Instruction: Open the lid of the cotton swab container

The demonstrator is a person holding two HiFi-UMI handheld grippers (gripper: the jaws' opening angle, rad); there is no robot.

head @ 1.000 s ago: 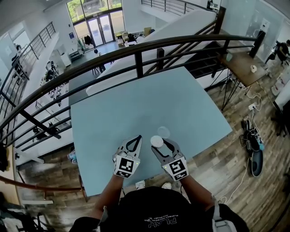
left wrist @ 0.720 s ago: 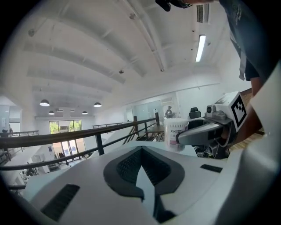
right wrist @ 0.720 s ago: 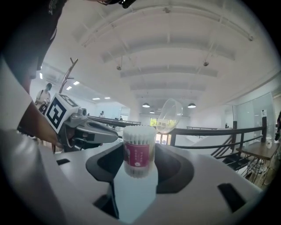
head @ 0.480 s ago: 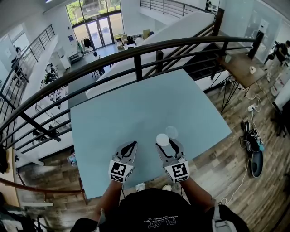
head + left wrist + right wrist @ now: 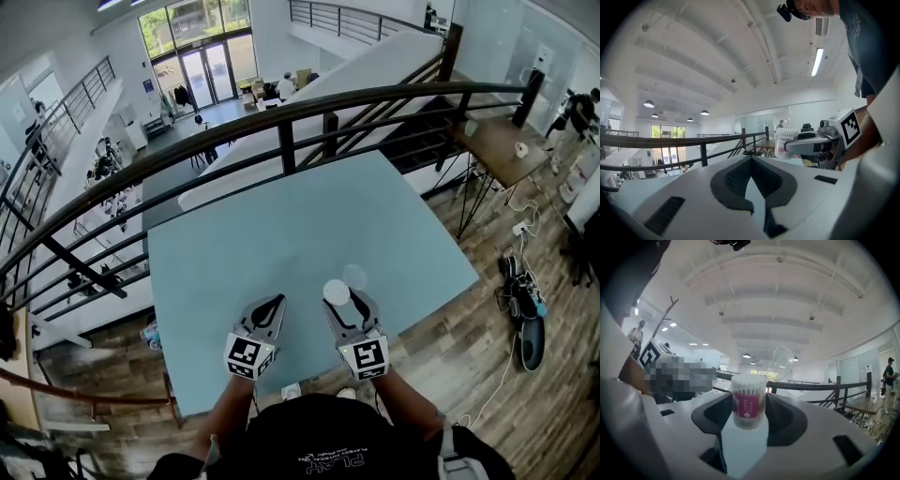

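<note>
The cotton swab container (image 5: 336, 292) is a small clear tub packed with white swabs and bearing a red label (image 5: 749, 403). It stands near the front edge of the pale blue table (image 5: 281, 216). Its clear lid (image 5: 354, 276) is flipped up and back, seen as a transparent disc (image 5: 780, 363) behind the tub. My right gripper (image 5: 343, 299) is shut on the container, one jaw against each side. The left gripper (image 5: 272, 306) is shut with nothing in it, a short way left of the container. In the left gripper view its jaws (image 5: 747, 180) meet, with the container (image 5: 786, 140) off to the right.
A dark metal railing (image 5: 281, 117) runs along the table's far side, with a drop to a lower floor beyond. To the right are wooden flooring with cables (image 5: 520, 281) and a brown table (image 5: 506, 141).
The left gripper has drawn back a little toward me and away from the container. The right gripper keeps its hold and the lid stays open.
</note>
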